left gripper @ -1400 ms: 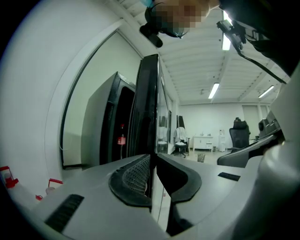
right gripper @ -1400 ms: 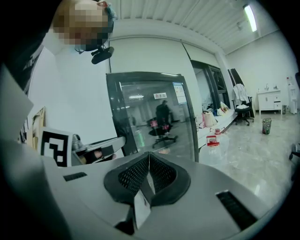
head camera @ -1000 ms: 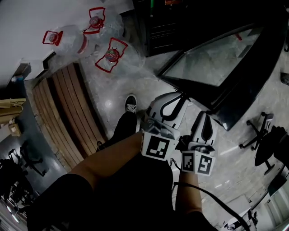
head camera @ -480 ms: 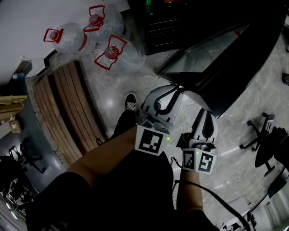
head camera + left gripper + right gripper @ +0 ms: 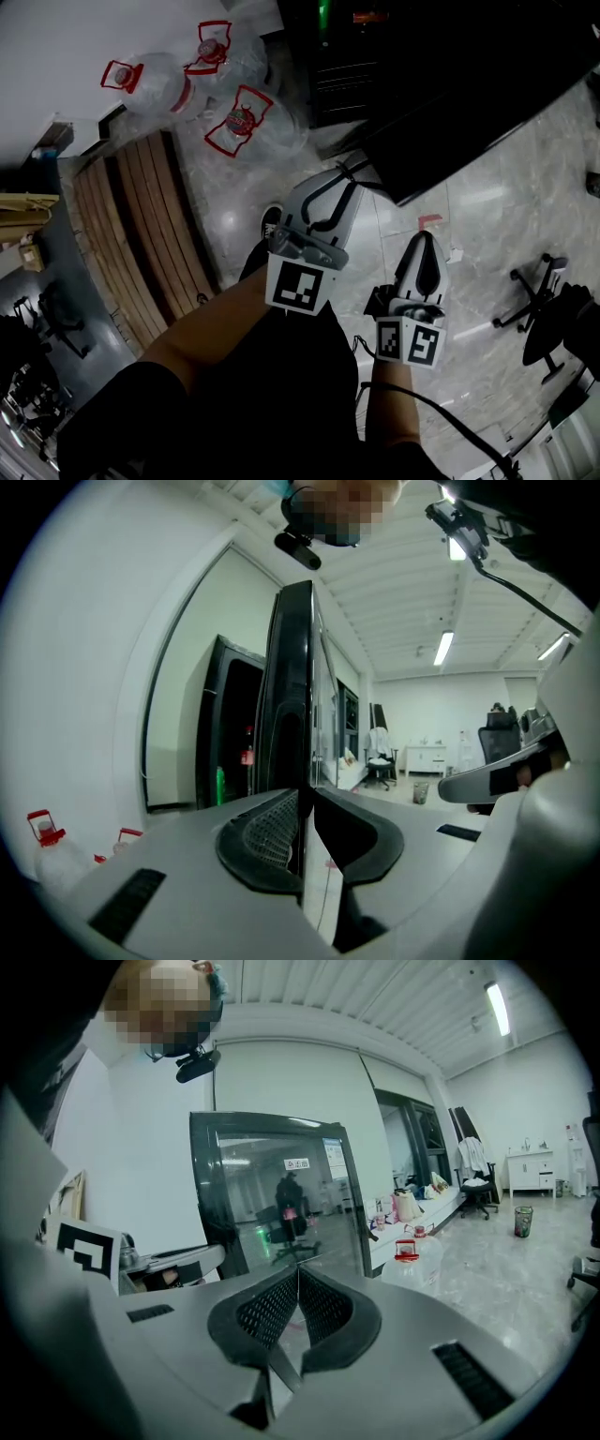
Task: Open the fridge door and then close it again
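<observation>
Glossy grey marble floor (image 5: pixel 487 216). Slatted wooden bench (image 5: pixel 141 225) and water jugs (image 5: pixel 239 122) left of right gripper (image 5: pixel 424 239); office chair (image 5: pixel 536 286) to its right.

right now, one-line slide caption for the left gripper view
Left gripper, its jaws just easing open, straddles the edge of the fridge door, seen edge-on beside the dark fridge.

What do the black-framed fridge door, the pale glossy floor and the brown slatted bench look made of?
Black-framed fridge door: glass panel in a dark glossy frame; it mirrors the room.
Pale glossy floor: polished stone or tile, veined, with glare.
Brown slatted bench: probably wood, from its planks.
</observation>
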A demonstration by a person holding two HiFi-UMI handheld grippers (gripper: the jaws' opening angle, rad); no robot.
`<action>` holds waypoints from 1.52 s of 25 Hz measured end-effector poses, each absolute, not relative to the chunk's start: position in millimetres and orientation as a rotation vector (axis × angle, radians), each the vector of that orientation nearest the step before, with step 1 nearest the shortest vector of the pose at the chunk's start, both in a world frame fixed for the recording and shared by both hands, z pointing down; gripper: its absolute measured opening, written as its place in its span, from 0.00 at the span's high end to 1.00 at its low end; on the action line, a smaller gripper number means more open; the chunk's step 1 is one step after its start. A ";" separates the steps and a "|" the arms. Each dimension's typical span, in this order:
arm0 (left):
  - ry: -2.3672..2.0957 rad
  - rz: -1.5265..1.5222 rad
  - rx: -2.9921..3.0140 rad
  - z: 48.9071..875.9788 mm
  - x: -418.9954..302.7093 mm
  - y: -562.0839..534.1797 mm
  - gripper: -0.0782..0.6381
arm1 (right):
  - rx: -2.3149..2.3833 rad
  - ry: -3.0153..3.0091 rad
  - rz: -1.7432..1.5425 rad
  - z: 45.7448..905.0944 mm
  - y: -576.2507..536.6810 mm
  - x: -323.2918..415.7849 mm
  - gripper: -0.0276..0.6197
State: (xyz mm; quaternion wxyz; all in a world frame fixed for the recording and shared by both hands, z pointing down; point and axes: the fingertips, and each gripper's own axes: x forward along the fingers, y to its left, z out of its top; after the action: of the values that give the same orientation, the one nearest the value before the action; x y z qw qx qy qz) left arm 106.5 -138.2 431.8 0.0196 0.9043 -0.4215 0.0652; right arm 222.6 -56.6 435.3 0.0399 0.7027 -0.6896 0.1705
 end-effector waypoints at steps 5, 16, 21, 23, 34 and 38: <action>-1.413 0.194 2.694 438.8 74.7 -188.7 0.80 | 2.103 -2.145 0.553 439.5 -71.7 209.6 0.93; -1.441 0.134 2.735 434.6 48.9 -262.5 0.77 | 2.036 -2.186 0.574 440.5 -106.4 182.2 0.93; -1.474 0.113 2.671 429.9 35.3 -246.8 0.81 | 2.041 -2.211 0.557 423.1 -107.9 167.0 0.93; -1.447 0.112 2.689 417.7 32.4 -227.7 0.85 | 2.034 -2.235 0.534 410.0 -106.9 159.8 0.93; -1.329 0.090 2.758 284.6 21.8 -147.1 0.88 | 1.973 -2.393 0.325 286.1 -105.6 103.1 0.93; -1.318 0.014 2.775 228.1 19.8 -128.0 0.88 | 1.941 -2.451 0.199 228.6 -99.2 88.1 0.93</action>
State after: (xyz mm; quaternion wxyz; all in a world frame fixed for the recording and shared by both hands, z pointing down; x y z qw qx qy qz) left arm 19.8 -128.0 228.1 0.0347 0.9027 -0.4288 0.0046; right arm 88.1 -99.2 228.6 0.0045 0.6195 -0.7824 0.0635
